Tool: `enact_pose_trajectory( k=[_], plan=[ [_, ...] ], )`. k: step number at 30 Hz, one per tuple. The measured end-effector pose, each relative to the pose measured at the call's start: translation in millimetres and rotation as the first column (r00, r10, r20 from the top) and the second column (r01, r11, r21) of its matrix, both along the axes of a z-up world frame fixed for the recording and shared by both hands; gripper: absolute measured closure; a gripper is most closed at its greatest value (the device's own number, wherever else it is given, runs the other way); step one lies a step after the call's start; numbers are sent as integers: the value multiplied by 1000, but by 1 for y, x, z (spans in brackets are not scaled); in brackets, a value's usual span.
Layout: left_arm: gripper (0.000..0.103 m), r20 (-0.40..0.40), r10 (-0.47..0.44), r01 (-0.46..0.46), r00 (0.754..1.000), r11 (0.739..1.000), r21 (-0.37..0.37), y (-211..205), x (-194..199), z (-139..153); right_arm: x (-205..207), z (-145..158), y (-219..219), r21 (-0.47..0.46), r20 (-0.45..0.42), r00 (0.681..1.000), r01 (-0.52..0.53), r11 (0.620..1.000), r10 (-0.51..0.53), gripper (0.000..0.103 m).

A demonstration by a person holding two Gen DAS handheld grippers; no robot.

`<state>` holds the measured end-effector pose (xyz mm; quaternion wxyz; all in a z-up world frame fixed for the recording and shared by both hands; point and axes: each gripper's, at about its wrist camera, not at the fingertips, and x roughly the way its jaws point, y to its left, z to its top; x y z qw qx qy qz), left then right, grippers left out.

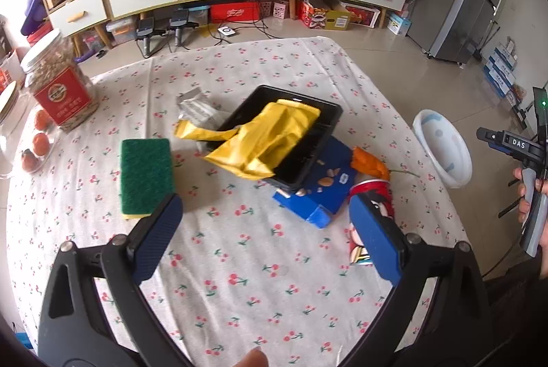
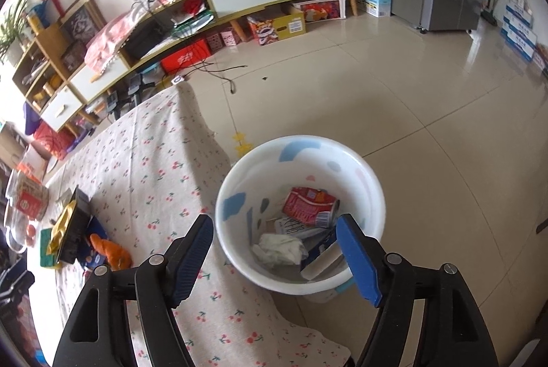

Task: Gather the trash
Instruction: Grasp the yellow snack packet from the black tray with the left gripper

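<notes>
On the cherry-print table, a black plastic tray (image 1: pixel 310 141) holds a crumpled yellow wrapper (image 1: pixel 270 137) and rests on a flattened blue box (image 1: pixel 325 192). A silver wrapper (image 1: pixel 197 110) lies behind the tray, an orange peel (image 1: pixel 371 163) to its right. A red paper cup (image 1: pixel 371 192) lies beside my right fingertip in the left wrist view. My left gripper (image 1: pixel 263 223) is open and empty above the table, short of the pile. My right gripper (image 2: pixel 274 237) is open and empty above the white bin (image 2: pixel 236 250), which holds a red can (image 2: pixel 308 206), tissue and cartons.
A green sponge (image 1: pixel 145 177) lies left of the pile. A jar with a red label (image 1: pixel 60 89) and tomatoes (image 1: pixel 41 142) stand at the table's left edge. The bin (image 1: pixel 441 149) stands on the floor off the table's right edge. Shelving lines the far wall.
</notes>
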<state>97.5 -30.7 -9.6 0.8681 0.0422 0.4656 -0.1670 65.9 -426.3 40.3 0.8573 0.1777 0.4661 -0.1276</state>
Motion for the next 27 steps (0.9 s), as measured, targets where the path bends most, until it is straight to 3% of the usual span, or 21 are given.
enact_pose_trajectory(
  k=[15, 23, 27],
  plan=[
    [6, -26, 99, -98, 995, 994, 44, 61, 24, 1, 32, 4, 65, -2, -22, 992, -123, 992, 123, 26],
    [8, -87, -22, 20, 996, 1000, -14, 42, 62, -2, 52, 2, 105, 11, -39, 980, -196, 980, 197, 26],
    [13, -151, -113, 105, 982, 993, -58, 18, 85, -12, 56, -1, 112, -1, -57, 976, -209, 978, 209, 26]
  ],
)
